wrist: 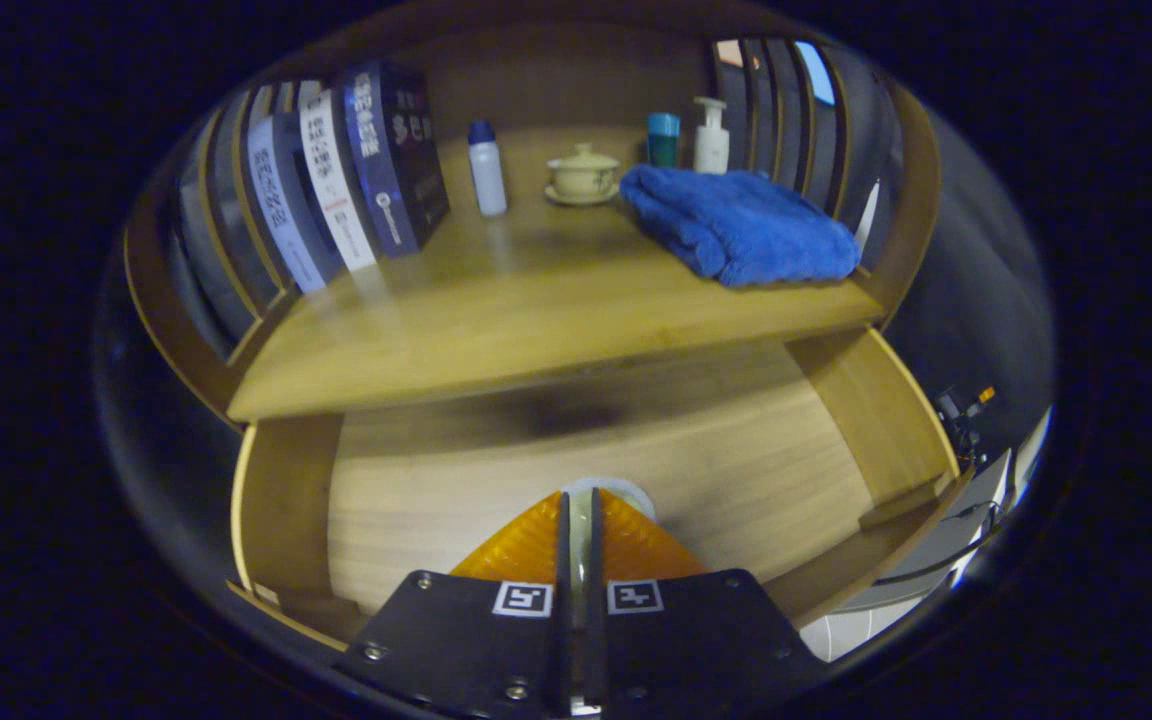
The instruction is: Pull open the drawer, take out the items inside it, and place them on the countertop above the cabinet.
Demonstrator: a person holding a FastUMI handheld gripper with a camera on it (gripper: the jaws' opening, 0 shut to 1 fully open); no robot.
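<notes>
Jaws nearly closed: the gripper (578, 510) shows only a thin gap between its two fingers, and a pale round item (626, 492) sits at the fingertips, its rim just visible past them. Both fingers appear to press on it, though most of it is hidden.

Drawer (556, 470): one, pulled open, occupying the lower centre of the frame; its long axis runs left to right, and its wooden floor is bare apart from the pale item.

Countertop (496, 320): one, across the middle of the frame, directly above the drawer. On it, counted:
- three books (336, 180), upright, upper left;
- one white bottle with a blue cap (486, 170), upright, upper centre;
- one lidded tea bowl on a saucer (584, 175), right of that bottle;
- one teal-capped container (663, 138) and one white pump bottle (710, 135), standing side by side behind the bowl;
- one folded blue towel (741, 225), upper right.

Pose: the gripper points forward and downward into the drawer from its front edge, fingers centred low in the frame.
</notes>
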